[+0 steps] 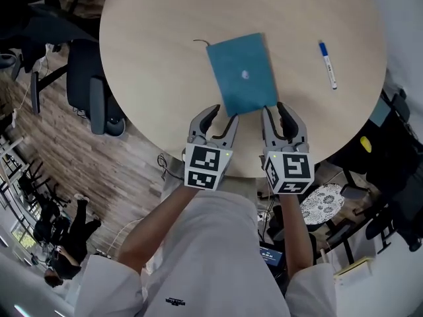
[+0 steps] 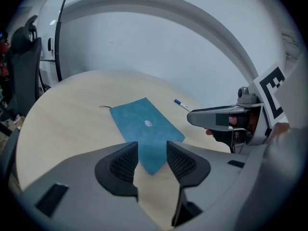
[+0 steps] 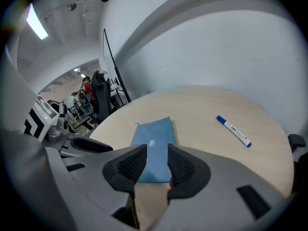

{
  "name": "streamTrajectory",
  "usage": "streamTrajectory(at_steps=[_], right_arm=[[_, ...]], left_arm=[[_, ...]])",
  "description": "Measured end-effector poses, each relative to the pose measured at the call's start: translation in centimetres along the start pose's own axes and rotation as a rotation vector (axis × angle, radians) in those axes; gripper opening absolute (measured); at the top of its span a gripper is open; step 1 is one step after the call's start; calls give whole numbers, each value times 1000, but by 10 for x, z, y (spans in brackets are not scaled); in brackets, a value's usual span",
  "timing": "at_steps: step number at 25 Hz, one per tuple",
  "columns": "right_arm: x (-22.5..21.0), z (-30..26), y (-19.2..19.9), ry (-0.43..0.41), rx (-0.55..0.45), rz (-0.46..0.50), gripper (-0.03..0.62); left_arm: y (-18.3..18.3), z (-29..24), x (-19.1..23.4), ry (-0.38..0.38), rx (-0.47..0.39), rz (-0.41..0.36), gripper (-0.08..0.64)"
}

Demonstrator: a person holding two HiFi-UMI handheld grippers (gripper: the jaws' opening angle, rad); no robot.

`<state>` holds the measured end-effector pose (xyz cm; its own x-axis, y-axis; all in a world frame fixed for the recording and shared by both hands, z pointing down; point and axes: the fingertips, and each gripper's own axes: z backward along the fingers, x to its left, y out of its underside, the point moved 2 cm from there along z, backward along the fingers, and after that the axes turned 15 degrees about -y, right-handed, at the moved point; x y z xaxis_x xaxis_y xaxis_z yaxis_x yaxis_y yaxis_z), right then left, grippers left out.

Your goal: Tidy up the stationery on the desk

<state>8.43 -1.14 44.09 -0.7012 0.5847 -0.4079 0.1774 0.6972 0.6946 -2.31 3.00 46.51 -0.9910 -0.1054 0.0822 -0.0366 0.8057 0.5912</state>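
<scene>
A teal notebook (image 1: 241,71) lies closed in the middle of the round wooden table (image 1: 152,58), with a thin dark ribbon at its far left corner. A white marker with a blue cap (image 1: 327,65) lies apart to its right. My left gripper (image 1: 221,119) hovers open at the notebook's near left corner, nothing between its fingers. My right gripper (image 1: 276,114) is open at the near right corner, also holding nothing. In the left gripper view the notebook (image 2: 144,124) and marker (image 2: 182,104) lie ahead. The right gripper view shows the notebook (image 3: 154,146) and marker (image 3: 233,131).
The table's near edge runs just under both grippers. Dark office chairs (image 1: 92,91) stand left of the table on a wooden floor. More chairs and clutter (image 1: 390,177) crowd the right side. A white wall curves behind the table.
</scene>
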Motion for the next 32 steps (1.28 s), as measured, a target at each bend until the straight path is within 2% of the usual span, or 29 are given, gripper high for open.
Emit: streamTrajectory(at_steps=[6,11,16,21,28,32], right_arm=[[-24,-23,23,25,46,-17,130],[-38,-35,37,28,65,-39,130],[-50,-42,47,43,100,-26,160],[-52,-53,54,22,146,-39,166],[-52,-52,58,27,144,-33,166],[-54,-47,56,72,128,-38,166]], left_arm=[[21,-31,4,-14,59,-2,186],[27,-45,5,-31,62,11,186],[36,-58,2,-29,81,16,186],[34,-62,5,-23,67,24,187],[35,-62,4,-16,65,11,187],[34,-61,2,-17,69,2,186]])
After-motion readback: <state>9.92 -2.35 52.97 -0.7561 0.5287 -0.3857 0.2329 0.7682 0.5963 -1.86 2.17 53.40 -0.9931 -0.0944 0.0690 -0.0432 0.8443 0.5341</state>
